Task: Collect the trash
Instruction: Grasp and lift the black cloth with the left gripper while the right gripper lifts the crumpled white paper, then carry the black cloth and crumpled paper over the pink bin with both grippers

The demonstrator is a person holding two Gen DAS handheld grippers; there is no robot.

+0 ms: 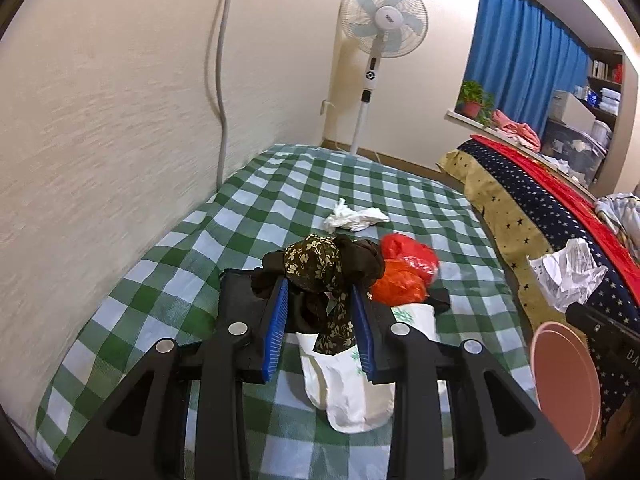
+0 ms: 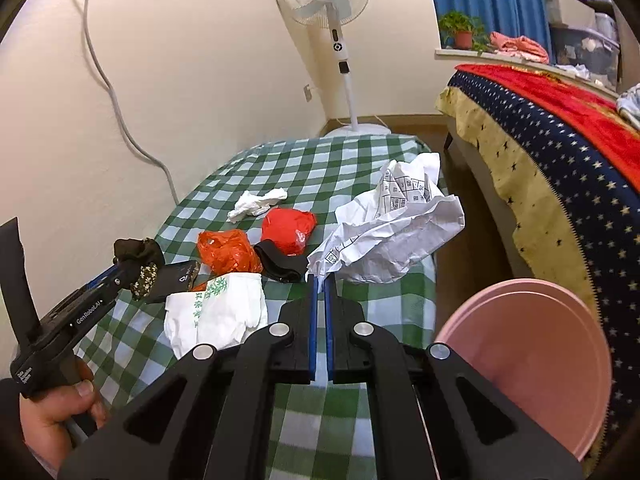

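My left gripper (image 1: pixel 320 284) is shut on a dark floral cloth (image 1: pixel 316 264), lifted above the green checked table (image 1: pixel 256 200); it also shows in the right wrist view (image 2: pixel 140 268). My right gripper (image 2: pixel 321 278) is shut on a crumpled white printed paper (image 2: pixel 396 224), also seen in the left wrist view (image 1: pixel 568 272). On the table lie a white plastic bag with green print (image 2: pixel 216 312), an orange bag (image 2: pixel 228 252), a red bag (image 2: pixel 288 228) and a white tissue (image 2: pixel 256 202).
A pink basin (image 2: pixel 532 356) sits at the right, beside the table, below my right gripper. A bed with a star-patterned cover (image 2: pixel 560 152) stands further right. A standing fan (image 2: pixel 332 12) is at the far wall. A black strap (image 2: pixel 280 266) lies by the red bag.
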